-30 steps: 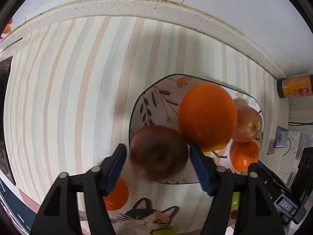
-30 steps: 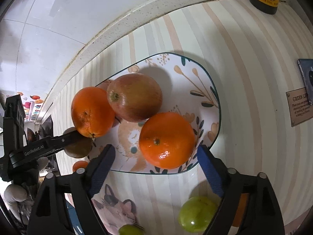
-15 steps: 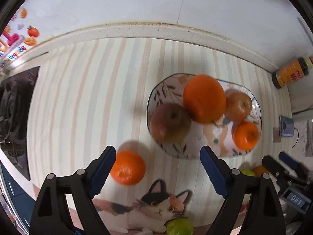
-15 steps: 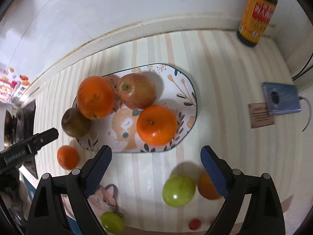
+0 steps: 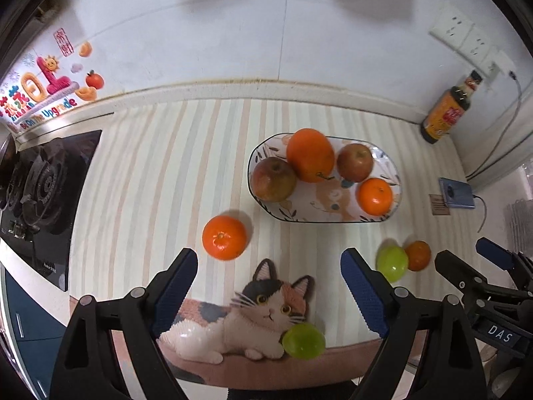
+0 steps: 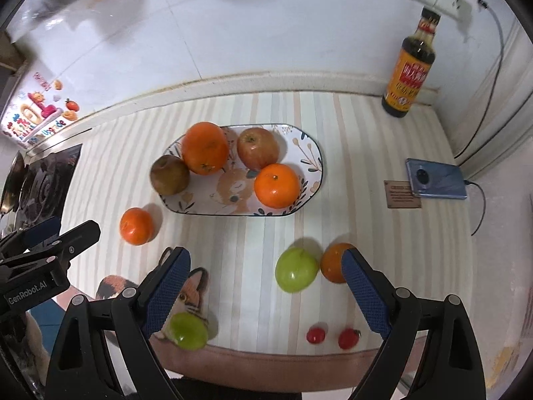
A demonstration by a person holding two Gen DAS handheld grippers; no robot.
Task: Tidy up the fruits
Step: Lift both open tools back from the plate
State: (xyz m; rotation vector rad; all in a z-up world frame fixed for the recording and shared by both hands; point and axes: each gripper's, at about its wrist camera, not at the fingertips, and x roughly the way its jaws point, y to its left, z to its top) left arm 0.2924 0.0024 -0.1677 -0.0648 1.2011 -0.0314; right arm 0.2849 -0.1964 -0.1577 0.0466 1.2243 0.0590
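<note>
Left gripper [image 5: 268,280]: jaws wide apart, nothing between the pads; it hangs above the striped mat [image 5: 160,166], pointing steeply down. Right gripper [image 6: 266,280]: jaws likewise wide apart and empty.

Oval plate [image 6: 311,153]: lies on the mat toward the far side, in the middle. It carries four fruits:
- large orange [image 6: 205,148], far left, touching the brown apple [image 6: 170,175] that sits at the plate's left end;
- red apple [image 6: 257,148], far, just right of the large orange;
- smaller orange [image 6: 277,185], near right part of the plate.

Loose fruit on the mat:
- a mandarin [image 5: 225,237] near-left of the plate, apart from it;
- a green fruit [image 6: 295,273] touching a small orange fruit [image 6: 333,263], near-right of the plate;
- a second green fruit [image 6: 187,330] at the near edge, on the cat print [image 5: 266,310];
- two cherry tomatoes [image 6: 315,334], side by side at the near right edge.

A sauce bottle [image 6: 411,70] stands upright at the far right, against the wall. A phone [image 6: 436,183] lies at the right with a cable attached. A gas hob [image 5: 40,183] occupies the left.
</note>
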